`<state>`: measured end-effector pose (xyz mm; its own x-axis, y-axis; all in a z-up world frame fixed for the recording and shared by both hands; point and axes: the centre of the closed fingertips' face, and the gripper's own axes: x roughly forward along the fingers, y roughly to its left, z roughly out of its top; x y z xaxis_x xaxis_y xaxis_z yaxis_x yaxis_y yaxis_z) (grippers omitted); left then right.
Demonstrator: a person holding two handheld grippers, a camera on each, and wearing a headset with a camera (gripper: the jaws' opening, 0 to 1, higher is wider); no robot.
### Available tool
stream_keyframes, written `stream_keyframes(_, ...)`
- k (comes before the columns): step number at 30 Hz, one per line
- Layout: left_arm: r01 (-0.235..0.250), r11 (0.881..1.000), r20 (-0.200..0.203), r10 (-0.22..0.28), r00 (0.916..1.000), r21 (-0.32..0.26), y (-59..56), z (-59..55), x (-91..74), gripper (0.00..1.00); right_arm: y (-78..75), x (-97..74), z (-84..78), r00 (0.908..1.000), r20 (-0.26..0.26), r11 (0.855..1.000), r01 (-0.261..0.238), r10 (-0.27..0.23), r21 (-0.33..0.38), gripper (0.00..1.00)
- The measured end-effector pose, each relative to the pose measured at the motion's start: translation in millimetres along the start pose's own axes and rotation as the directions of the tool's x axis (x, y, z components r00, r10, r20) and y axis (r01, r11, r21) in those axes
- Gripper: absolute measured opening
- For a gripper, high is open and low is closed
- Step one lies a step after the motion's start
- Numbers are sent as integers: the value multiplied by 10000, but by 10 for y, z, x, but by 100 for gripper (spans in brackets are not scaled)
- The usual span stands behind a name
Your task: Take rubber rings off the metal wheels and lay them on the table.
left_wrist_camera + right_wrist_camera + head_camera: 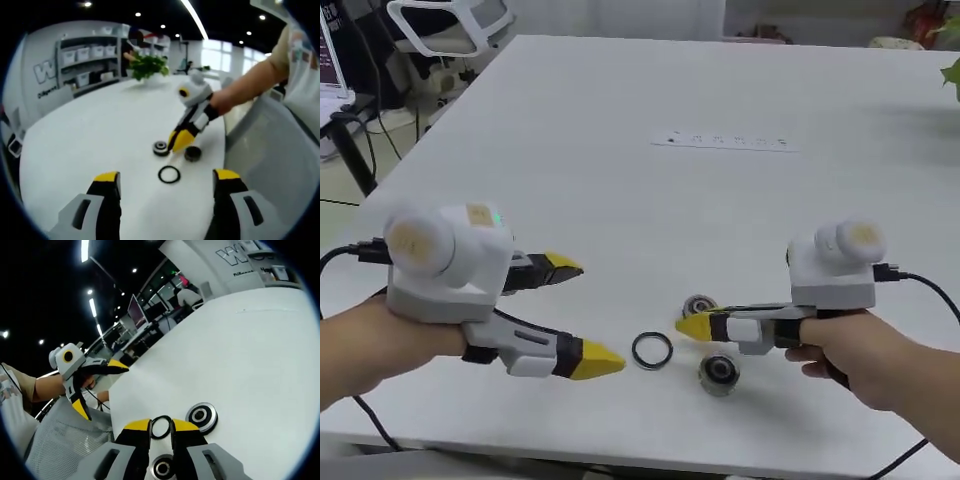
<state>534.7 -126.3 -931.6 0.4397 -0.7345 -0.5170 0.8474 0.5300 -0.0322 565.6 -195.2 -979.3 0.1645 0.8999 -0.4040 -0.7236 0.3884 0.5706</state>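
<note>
Lying beside right gripper (690,326): rubber ring (652,351)

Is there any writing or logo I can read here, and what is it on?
"W": big letter on the wall; what follows it is hidden.
Small line beneath it: too blurred to read.
Marks on the white strip on the table: too small to read.
</note>
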Motion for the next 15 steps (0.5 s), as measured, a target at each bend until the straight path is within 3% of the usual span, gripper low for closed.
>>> stream_keyframes(15,63,9999,50,-64,10000,97,102,145,128,74,-134,-288,188,9961,531,9920,751,-700,-1012,22)
